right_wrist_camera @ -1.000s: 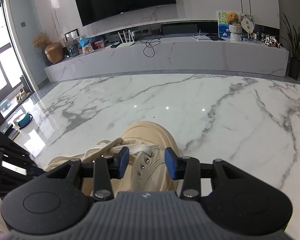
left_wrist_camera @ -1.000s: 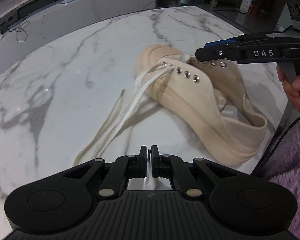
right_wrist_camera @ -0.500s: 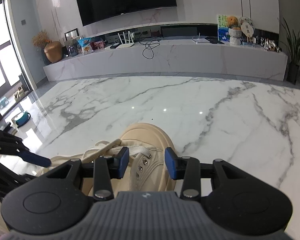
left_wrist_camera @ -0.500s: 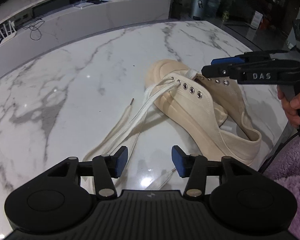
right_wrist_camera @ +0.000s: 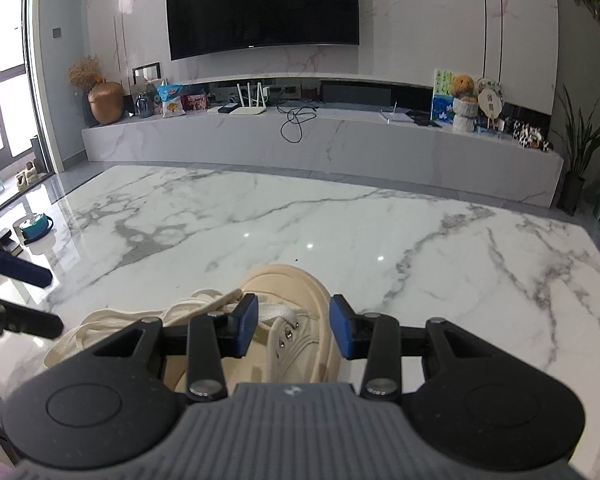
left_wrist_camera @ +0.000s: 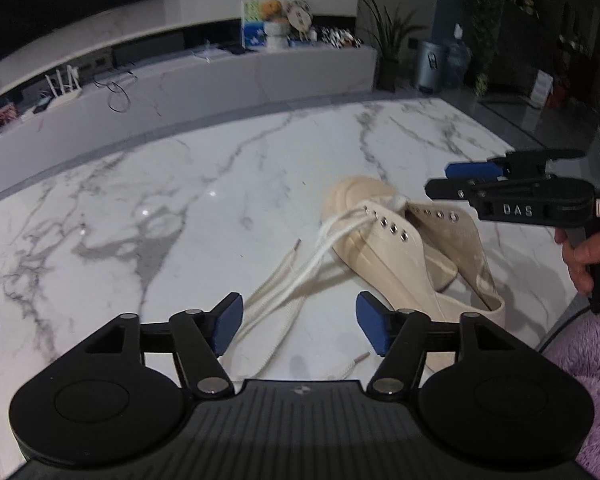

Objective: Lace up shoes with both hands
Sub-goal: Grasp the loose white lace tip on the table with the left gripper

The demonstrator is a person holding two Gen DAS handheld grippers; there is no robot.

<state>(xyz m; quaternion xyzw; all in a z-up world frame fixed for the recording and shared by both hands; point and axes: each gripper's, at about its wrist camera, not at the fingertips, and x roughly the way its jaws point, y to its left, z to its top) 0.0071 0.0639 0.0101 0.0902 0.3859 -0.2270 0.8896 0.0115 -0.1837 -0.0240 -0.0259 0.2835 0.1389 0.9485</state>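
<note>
A cream canvas shoe point(left_wrist_camera: 400, 248) lies tilted on its side on the white marble table point(left_wrist_camera: 180, 220), toe pointing away. Its white lace point(left_wrist_camera: 300, 280) runs from the toe-end eyelets and trails toward me, with one tip point(left_wrist_camera: 298, 243) on the marble and another point(left_wrist_camera: 362, 357) close in. My left gripper point(left_wrist_camera: 300, 330) hovers above the loose lace with its jaws opening and nothing pressed between the pads. My right gripper point(right_wrist_camera: 294, 330) hangs open just over the eyelet rows point(right_wrist_camera: 288, 334), with the shoe point(right_wrist_camera: 292, 280) showing in its gap. From the left wrist, the right gripper point(left_wrist_camera: 444, 180) sits above the shoe's toe end.
A hand point(left_wrist_camera: 580, 256) and a purple fleece sleeve point(left_wrist_camera: 588, 352) are at the right, near the table's edge. A long marble TV console point(right_wrist_camera: 320, 144) with a router, cables and ornaments stands beyond the table. The left gripper point(right_wrist_camera: 28, 296) shows at the left edge.
My left gripper went from shut to wide open, rose and pulled back, and the lace now lies loose on the table. The right gripper has stayed over the eyelets.
</note>
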